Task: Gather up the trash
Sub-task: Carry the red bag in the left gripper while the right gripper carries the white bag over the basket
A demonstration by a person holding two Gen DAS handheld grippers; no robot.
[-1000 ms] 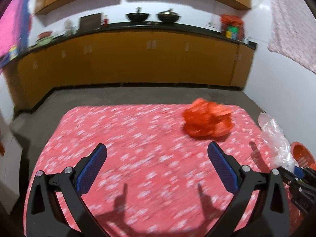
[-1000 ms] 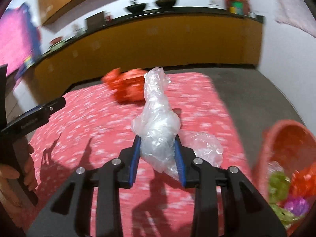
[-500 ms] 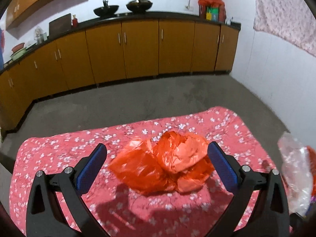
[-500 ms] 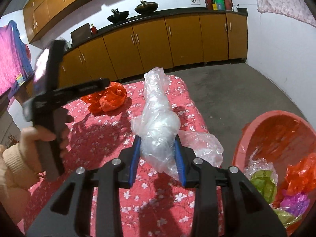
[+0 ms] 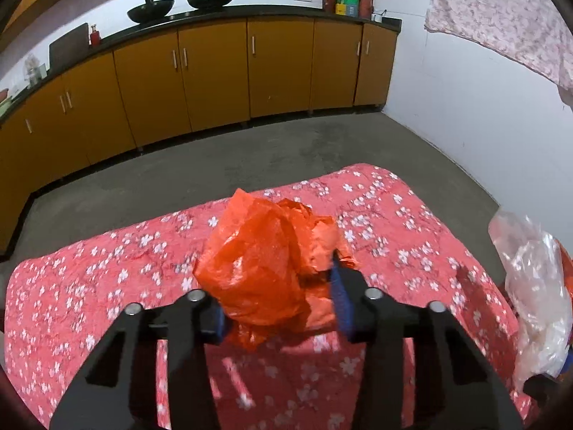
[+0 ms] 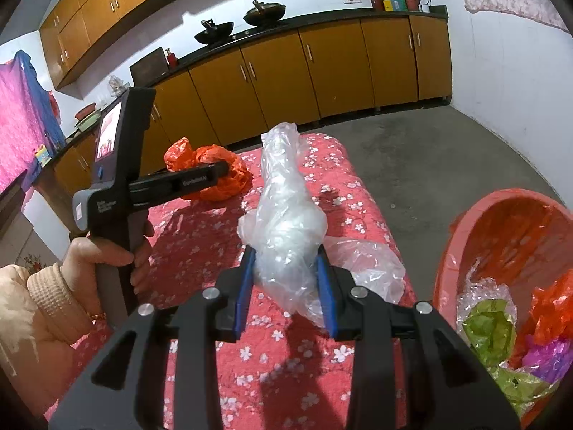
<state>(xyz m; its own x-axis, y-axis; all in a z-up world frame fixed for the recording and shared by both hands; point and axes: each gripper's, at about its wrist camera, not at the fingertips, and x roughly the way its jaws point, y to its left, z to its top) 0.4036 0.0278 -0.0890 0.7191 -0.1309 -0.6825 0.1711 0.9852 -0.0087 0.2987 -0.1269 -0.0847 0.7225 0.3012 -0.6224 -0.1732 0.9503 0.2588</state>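
Two grippers are at work over a table covered with a red floral cloth (image 5: pixel 394 215). The left gripper (image 5: pixel 277 299) has just been closing its jaws and now pinches a crumpled orange plastic bag (image 5: pixel 265 258) that sits on the cloth near the far edge. The right gripper (image 6: pixel 284 288) clamps a bunched clear plastic bag (image 6: pixel 283 222) above the cloth. At three o'clock from it stands a red basin (image 6: pixel 501 222) holding green, purple and orange wrappers.
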